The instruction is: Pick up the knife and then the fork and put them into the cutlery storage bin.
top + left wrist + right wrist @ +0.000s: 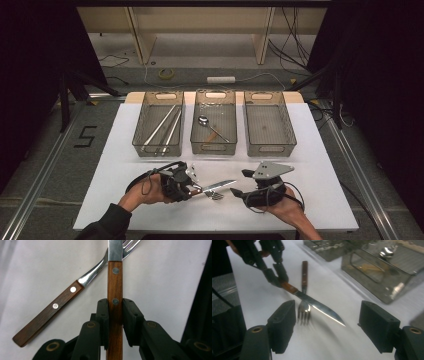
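Note:
A knife with a wooden handle (115, 290) is clamped between the jaws of my left gripper (115, 315). Its steel blade (220, 186) points right, held just above the white table. Under the blade lies a fork (216, 196) with a matching wooden handle (47, 315), tines toward my right gripper (241, 183). The right gripper stands open just right of the knife tip. In the right gripper view its jaws (329, 326) frame the blade (319, 307) and the fork (304, 308) with nothing between them. The left gripper (278, 277) shows there, shut on the knife handle.
Three clear trays stand in a row behind the grippers. The left tray (145, 135) holds long metal sticks, the middle tray (196, 135) a spoon and small cutlery, and the right tray (289, 135) has nothing in it. The white table surface (320, 190) stretches around both hands.

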Available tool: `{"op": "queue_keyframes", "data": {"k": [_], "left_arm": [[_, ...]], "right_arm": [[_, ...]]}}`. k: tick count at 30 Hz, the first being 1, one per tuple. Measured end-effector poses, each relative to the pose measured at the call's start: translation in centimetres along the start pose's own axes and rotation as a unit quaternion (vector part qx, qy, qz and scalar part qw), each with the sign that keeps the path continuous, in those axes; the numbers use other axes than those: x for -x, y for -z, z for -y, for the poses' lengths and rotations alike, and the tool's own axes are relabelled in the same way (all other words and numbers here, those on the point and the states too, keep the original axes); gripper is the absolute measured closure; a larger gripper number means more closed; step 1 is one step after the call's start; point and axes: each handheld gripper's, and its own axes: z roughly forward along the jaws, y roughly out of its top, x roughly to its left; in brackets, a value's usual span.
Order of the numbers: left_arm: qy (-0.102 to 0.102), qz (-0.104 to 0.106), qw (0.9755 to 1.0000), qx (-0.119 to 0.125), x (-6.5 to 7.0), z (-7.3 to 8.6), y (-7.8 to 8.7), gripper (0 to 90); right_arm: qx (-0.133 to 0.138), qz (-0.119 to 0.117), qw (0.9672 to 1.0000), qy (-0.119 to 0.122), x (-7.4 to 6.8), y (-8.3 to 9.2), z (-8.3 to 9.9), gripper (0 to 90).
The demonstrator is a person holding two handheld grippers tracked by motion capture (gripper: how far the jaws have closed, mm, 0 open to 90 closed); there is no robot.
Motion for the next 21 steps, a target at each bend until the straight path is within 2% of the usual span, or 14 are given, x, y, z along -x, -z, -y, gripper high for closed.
{"op": "queue_keyframes", "data": {"k": [8, 13, 18, 21], "left_arm": [[-0.003, 0.017, 0.9998, 0.002, 1.2, -1.2, 0.5, 75.7], [-0.003, 0.034, 0.9994, 0.006, 1.8, -2.1, 0.7, 75.7], [-0.006, 0.045, 0.9989, 0.003, 2.2, -2.8, 0.8, 75.7], [-0.008, 0.051, 0.9986, 0.0, 2.5, -3.2, 0.9, 75.7]], "right_arm": [[-0.016, -0.013, 0.9983, 0.055, -1.9, -1.8, -0.7, 30.4], [-0.024, -0.014, 0.9953, 0.092, -3.1, -2.5, -0.8, 30.5], [-0.038, -0.015, 0.9905, 0.131, -4.1, -3.4, -0.8, 32.3], [-0.044, -0.015, 0.9865, 0.157, -4.7, -3.7, -0.8, 33.2]]}}
